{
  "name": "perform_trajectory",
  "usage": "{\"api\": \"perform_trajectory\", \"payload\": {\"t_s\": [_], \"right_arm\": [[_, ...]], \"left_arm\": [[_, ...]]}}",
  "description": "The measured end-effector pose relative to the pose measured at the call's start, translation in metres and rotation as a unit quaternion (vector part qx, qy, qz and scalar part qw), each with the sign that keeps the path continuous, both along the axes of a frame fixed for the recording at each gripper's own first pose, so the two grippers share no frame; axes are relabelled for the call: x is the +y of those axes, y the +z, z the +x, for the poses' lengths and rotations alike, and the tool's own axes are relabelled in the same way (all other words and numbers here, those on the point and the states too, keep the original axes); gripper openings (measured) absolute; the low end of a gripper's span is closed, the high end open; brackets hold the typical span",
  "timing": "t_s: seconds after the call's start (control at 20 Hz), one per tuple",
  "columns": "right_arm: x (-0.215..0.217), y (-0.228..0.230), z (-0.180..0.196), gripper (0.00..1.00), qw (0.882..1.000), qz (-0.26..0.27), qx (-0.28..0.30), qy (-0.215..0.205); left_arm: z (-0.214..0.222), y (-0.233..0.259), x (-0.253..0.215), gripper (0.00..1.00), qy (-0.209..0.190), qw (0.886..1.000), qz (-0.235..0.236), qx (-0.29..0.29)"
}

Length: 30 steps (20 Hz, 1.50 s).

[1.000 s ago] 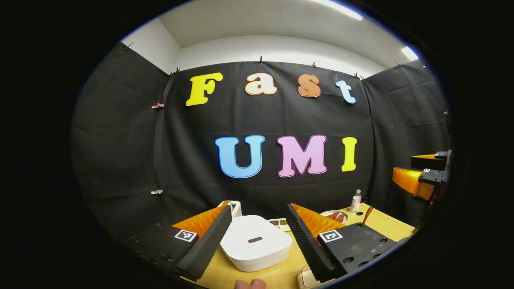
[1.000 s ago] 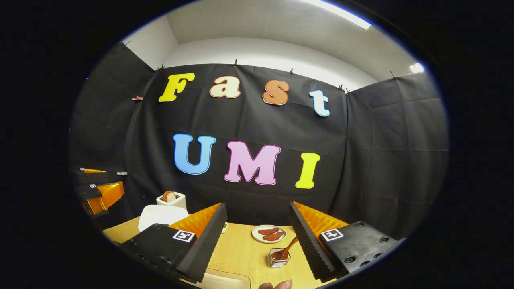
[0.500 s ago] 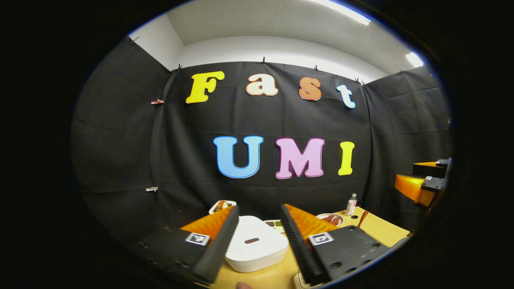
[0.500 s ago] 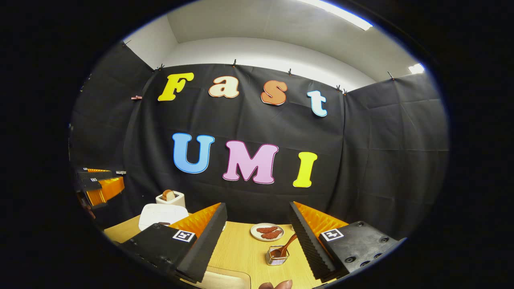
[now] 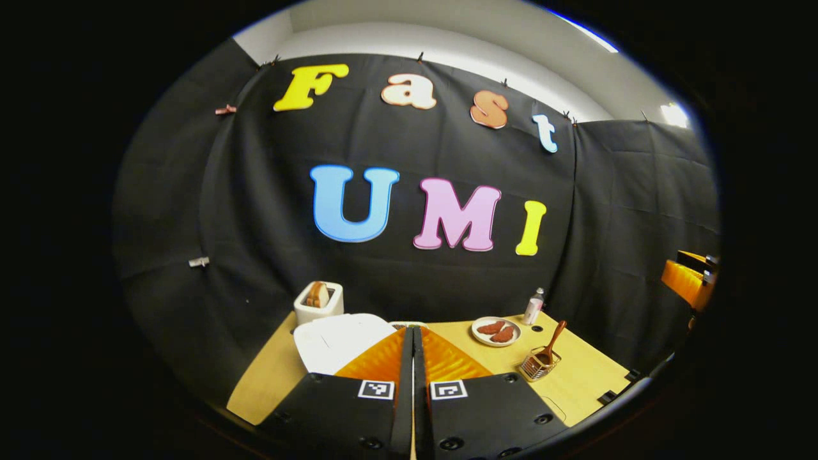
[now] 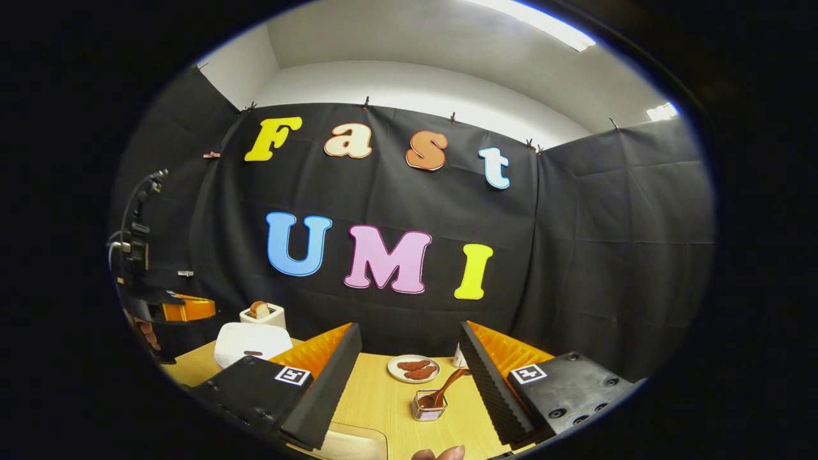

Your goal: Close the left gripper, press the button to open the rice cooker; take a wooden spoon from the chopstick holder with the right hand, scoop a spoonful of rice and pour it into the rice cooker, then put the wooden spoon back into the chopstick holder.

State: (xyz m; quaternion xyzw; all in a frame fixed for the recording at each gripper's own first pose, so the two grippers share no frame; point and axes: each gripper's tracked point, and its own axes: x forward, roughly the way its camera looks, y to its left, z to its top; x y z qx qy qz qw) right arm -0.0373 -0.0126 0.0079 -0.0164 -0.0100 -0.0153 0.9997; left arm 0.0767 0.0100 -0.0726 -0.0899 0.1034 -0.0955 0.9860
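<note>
The first step looks done and little else: the left gripper [image 5: 413, 332] has its two fingers pressed together with nothing between them, poised above the near edge of the white rice cooker [image 5: 339, 338], whose lid is down — the button has not been pressed, as far as I can judge. In the right gripper view the cooker [image 6: 250, 340] sits closed at the table's left end, a toaster [image 6: 262, 314] with a slice of bread just behind it. The right gripper [image 6: 409, 358] is spread wide and empty, held above the wooden table [image 6: 377, 396]; between its fingers stands the wire chopstick holder [image 6: 428, 407] with the wooden spoon [image 6: 445, 387] leaning in it, untouched. A plate [image 6: 413, 369] with reddish pieces of food lies beyond the holder, and the left gripper view shows a small bottle [image 5: 533, 306] near that plate. I cannot make out the rice to be scooped. So everything after the closing remains — pressing the button, taking the spoon, scooping, pouring, and returning the spoon.
</note>
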Motion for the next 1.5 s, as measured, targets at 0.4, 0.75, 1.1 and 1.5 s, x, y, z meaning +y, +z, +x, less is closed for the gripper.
{"api": "perform_trajectory", "payload": {"t_s": [0.4, 0.75, 1.1, 1.5], "right_arm": [[-0.031, -0.014, -0.001, 0.97, 1.0, -0.011, 0.02, -0.02], [-0.056, -0.017, 0.005, 0.97, 0.999, -0.014, 0.02, -0.042], [-0.075, -0.026, 0.007, 0.97, 0.998, -0.022, 0.027, -0.06], [-0.08, -0.033, 0.004, 0.98, 0.997, -0.02, 0.027, -0.068]], "left_arm": [[0.074, -0.083, 0.021, 0.07, -0.006, 0.995, -0.017, 0.1], [0.108, -0.148, 0.021, 0.06, -0.03, 0.982, -0.021, 0.184], [0.122, -0.175, 0.016, 0.07, -0.029, 0.973, -0.018, 0.229], [0.121, -0.182, 0.017, 0.08, -0.031, 0.964, 0.008, 0.264]]}}
